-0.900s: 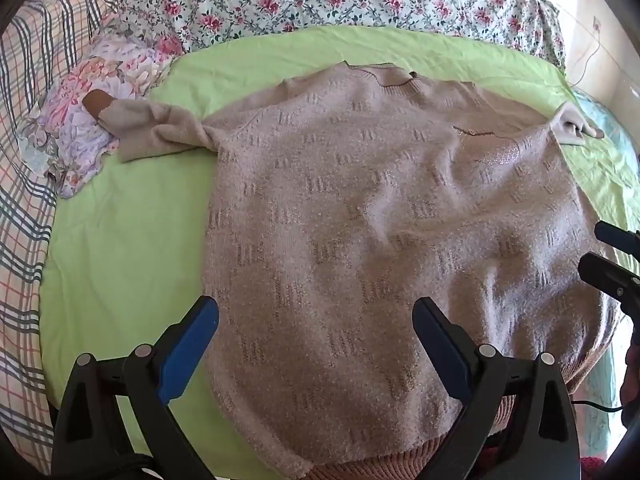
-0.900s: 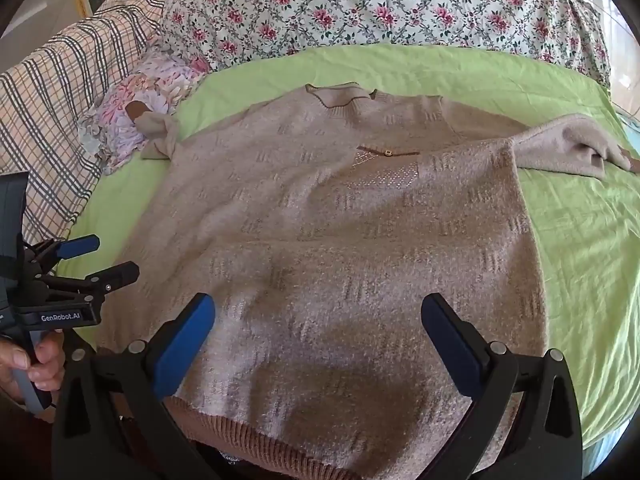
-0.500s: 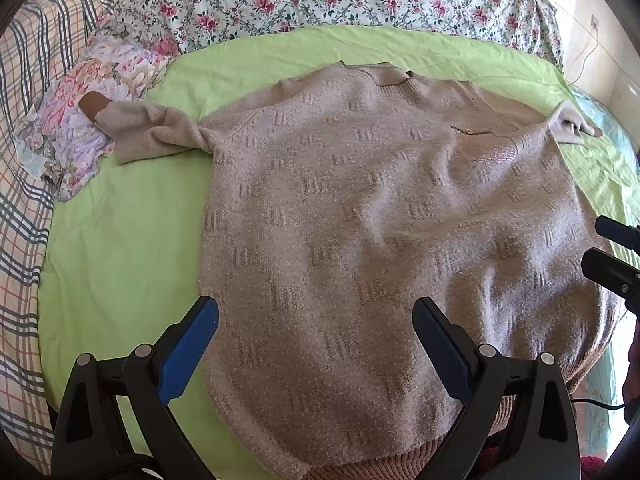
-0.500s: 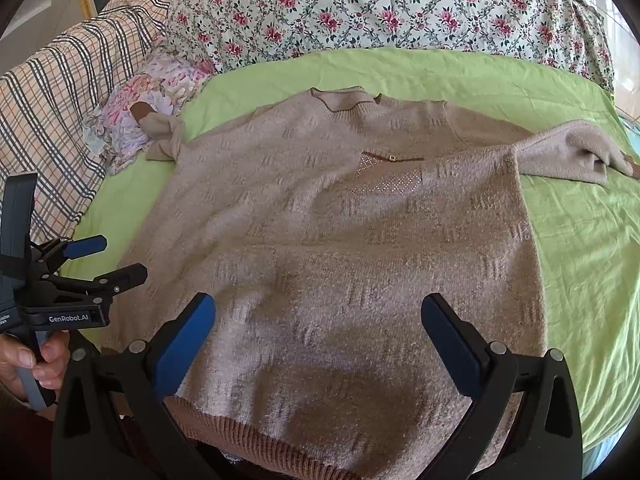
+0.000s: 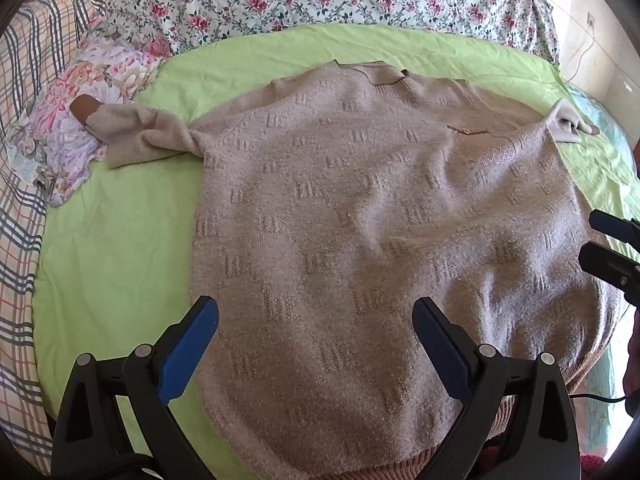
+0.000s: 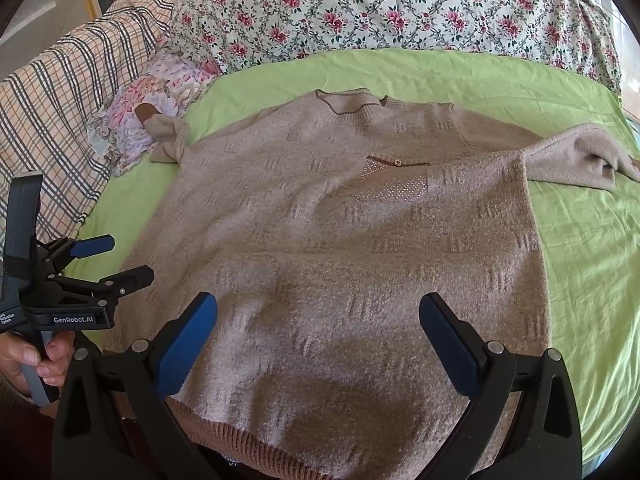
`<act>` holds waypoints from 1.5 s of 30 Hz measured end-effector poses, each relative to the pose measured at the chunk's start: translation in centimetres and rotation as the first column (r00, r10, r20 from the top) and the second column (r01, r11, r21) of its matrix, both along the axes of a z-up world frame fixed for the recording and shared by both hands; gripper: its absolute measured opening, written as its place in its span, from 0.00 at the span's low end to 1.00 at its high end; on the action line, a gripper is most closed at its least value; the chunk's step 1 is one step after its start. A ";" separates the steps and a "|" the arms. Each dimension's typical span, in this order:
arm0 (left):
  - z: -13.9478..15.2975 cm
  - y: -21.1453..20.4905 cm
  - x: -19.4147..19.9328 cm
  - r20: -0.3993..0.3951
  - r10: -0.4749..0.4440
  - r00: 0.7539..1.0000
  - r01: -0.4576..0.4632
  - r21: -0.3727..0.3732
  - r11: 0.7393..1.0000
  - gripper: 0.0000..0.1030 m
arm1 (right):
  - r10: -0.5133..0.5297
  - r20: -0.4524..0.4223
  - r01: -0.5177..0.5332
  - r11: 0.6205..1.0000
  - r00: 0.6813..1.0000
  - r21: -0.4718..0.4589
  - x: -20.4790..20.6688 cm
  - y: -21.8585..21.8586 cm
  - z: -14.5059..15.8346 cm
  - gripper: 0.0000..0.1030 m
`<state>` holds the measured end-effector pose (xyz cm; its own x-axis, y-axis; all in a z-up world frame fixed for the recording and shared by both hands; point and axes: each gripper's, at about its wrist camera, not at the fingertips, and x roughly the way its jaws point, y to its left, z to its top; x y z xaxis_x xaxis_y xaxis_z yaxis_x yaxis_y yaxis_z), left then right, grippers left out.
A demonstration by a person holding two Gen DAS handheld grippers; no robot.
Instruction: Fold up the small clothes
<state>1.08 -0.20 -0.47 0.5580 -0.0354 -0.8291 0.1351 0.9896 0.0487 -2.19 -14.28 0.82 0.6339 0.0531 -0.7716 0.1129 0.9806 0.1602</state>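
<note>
A beige knitted sweater lies spread flat, front up, on a green sheet, collar at the far side and ribbed hem nearest me. Its left sleeve is bunched toward a flowered cloth; its right sleeve lies crumpled on the sheet. My left gripper hovers open above the lower left part of the sweater, nothing between its blue pads. My right gripper hovers open above the hem, also empty. Each gripper shows in the other's view, the left gripper and the right gripper.
A flowered quilt lies piled at the far side of the bed. A plaid blanket runs along the left edge, with a small flowered cloth beside it. A hand holds the left gripper's handle. Bare green sheet lies left and right of the sweater.
Both grippers have drifted slightly, so the sweater sits a little lower and more central in each view. Both stay open and the sweater has not moved.
</note>
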 end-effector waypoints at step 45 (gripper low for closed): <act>1.4 3.7 33.5 0.015 -0.280 0.960 0.279 -0.111 0.954 0.95 | 0.004 -0.120 -0.011 0.998 0.993 -0.055 22.7 -18.3 -4.4 0.63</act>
<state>34.58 3.45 0.93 0.5122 -0.2818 -0.8113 0.4071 0.9114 -0.0596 20.54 -32.60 -3.54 0.5367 0.0131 -0.8437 0.1204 0.9885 0.0919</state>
